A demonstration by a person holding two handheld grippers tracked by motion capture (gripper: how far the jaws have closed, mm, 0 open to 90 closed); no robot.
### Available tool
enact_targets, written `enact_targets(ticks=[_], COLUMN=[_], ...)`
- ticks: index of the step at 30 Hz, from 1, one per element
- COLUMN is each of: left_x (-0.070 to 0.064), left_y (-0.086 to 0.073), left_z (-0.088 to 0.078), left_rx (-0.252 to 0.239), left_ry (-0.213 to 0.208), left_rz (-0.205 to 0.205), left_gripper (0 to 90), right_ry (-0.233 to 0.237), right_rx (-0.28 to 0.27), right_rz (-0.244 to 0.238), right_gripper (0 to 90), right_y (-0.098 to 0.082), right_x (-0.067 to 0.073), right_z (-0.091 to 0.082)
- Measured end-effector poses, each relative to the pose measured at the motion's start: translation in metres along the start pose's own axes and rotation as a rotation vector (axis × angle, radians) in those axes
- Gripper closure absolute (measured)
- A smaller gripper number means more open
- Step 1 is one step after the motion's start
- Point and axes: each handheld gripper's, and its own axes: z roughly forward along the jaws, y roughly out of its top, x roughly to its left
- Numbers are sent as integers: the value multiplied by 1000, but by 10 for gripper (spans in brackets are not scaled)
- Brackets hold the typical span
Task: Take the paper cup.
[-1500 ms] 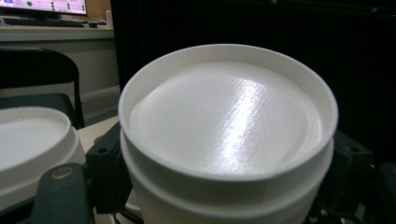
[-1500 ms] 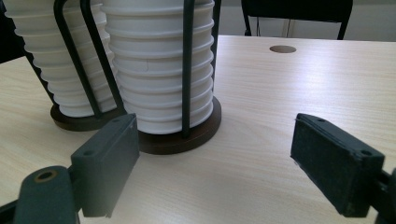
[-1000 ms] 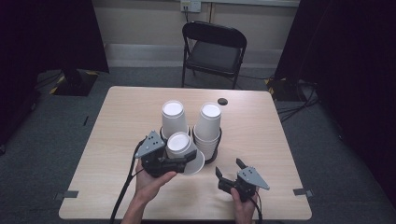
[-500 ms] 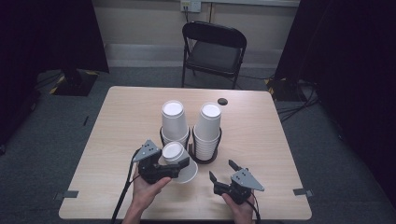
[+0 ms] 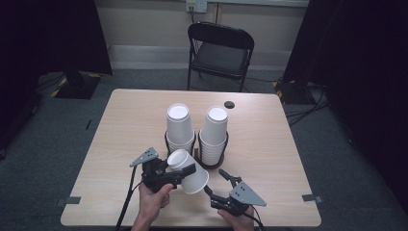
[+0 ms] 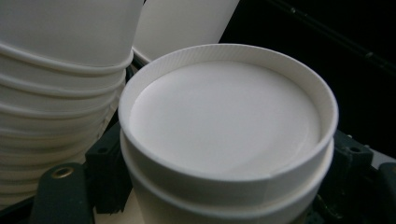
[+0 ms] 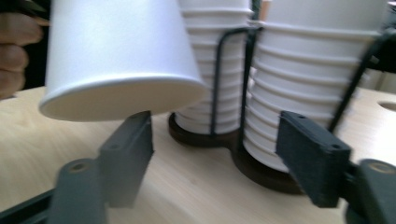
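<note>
Two stacks of upturned white paper cups (image 5: 179,127) (image 5: 215,132) stand in a black wire holder (image 5: 210,164) at the table's middle. My left gripper (image 5: 179,166) is shut on a white cup (image 5: 192,179), held bottom-up and tilted in front of the stacks. In the left gripper view its flat bottom (image 6: 224,116) faces the camera, a second nested rim shows below, and black pads (image 6: 109,179) press its sides. My right gripper (image 5: 215,181) stands open just right of the cup's mouth. Its jaws have just been closing with nothing gripped. The cup's rim (image 7: 116,51) hangs over one jaw.
A small black round object (image 5: 229,104) lies on the table (image 5: 120,134) behind the stacks. A black folding chair (image 5: 219,48) stands beyond the far edge. In the right gripper view the stacks (image 7: 308,79) and holder wire (image 7: 219,84) are close ahead.
The left hand has sunk toward the near edge with the cup, tilting it away from the stacks. The right gripper has slid left toward the cup's mouth.
</note>
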Motion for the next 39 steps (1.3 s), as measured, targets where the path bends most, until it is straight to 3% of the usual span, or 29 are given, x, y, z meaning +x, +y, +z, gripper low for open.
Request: enact_targets(ticks=[2, 8, 14, 25, 31, 39], left_x=[-1, -4, -9, -15, -15, -14], left_y=[-1, -4, -8, -7, -8, -7], left_z=[-1, -1, 4, 9, 8, 7], left_rx=[3, -2, 18, 40, 39, 56], left_ry=[-3, -18, -40, -76, -87, -48], left_rz=[-5, 6, 2, 0, 7, 57], left_gripper=[208, 208, 207, 206, 198, 133], right_ry=[27, 81, 96, 107, 87, 73], right_rx=[-20, -63, -106, -148, -181, -224], right_rz=[2, 4, -14, -40, -75, -57], right_gripper=[355, 383, 420, 499, 674, 789], right_y=[0, 0, 2, 4, 5, 6], right_x=[2, 8, 10, 11, 11, 4], right_z=[2, 7, 13, 28, 29, 21])
